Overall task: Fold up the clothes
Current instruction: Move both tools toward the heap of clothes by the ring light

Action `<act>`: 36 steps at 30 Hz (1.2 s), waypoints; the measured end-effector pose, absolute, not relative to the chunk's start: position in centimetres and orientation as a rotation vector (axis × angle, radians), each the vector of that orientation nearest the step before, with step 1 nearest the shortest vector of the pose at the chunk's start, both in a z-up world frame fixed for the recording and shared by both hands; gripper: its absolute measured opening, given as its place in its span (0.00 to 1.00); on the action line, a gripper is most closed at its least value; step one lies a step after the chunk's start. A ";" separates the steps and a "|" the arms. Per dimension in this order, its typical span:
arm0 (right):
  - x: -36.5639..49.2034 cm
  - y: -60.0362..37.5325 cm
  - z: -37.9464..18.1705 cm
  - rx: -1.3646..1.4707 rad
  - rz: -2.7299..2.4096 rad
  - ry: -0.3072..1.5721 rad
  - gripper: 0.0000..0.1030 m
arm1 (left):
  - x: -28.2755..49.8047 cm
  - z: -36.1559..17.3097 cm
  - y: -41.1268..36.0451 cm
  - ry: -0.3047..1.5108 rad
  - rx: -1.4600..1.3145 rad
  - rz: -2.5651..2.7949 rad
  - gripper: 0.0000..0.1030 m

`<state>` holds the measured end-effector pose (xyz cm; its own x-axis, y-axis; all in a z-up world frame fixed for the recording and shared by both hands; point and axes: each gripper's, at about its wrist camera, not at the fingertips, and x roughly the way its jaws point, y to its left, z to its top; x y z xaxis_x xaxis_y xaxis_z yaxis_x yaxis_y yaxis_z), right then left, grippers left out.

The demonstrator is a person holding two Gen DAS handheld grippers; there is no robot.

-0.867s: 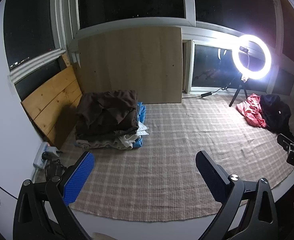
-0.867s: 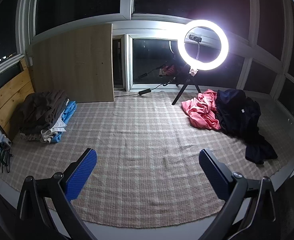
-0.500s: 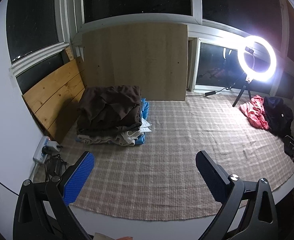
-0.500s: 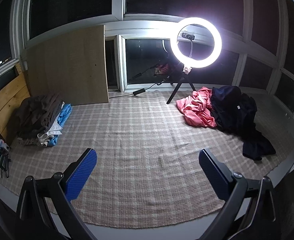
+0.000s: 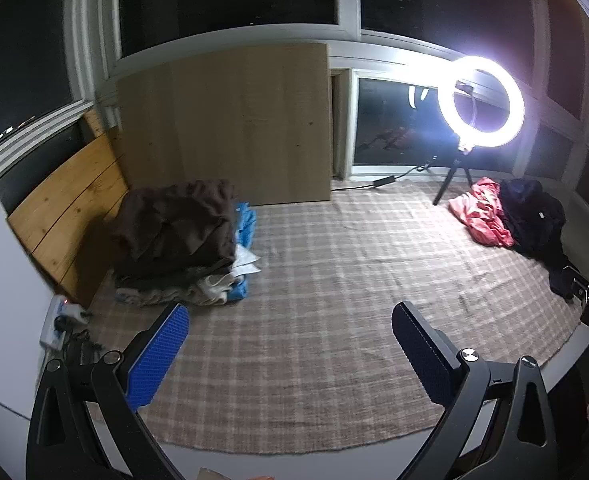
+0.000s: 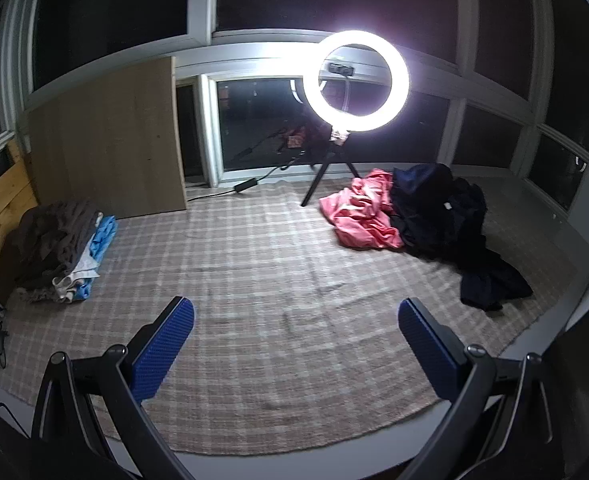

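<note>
Both views have swung slightly; left tool (image 5: 290, 344) and right tool (image 6: 296, 338) stay spread apart, empty.

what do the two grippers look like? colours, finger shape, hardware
Both match. The left gripper and right gripper each have two black, curved, frame-like arms with open cut-outs and silver screws at the joints. The fingers are flat paddles faced with blue dimpled pads. No cables or readable markings show on either. No sleeves in view.
</note>
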<state>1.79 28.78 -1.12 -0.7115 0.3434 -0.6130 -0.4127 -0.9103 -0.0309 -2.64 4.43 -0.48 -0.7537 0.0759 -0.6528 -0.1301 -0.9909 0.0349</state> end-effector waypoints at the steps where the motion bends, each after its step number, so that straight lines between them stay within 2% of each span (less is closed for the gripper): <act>1: 1.9 29.0 -1.1 -0.889 2.566 0.156 1.00 | -2.7 -0.5 4.9 0.126 -1.048 2.831 0.99; 36: 7.6 38.5 -2.2 -0.837 2.296 0.270 1.00 | -5.4 -0.8 20.1 0.318 -0.975 2.472 0.99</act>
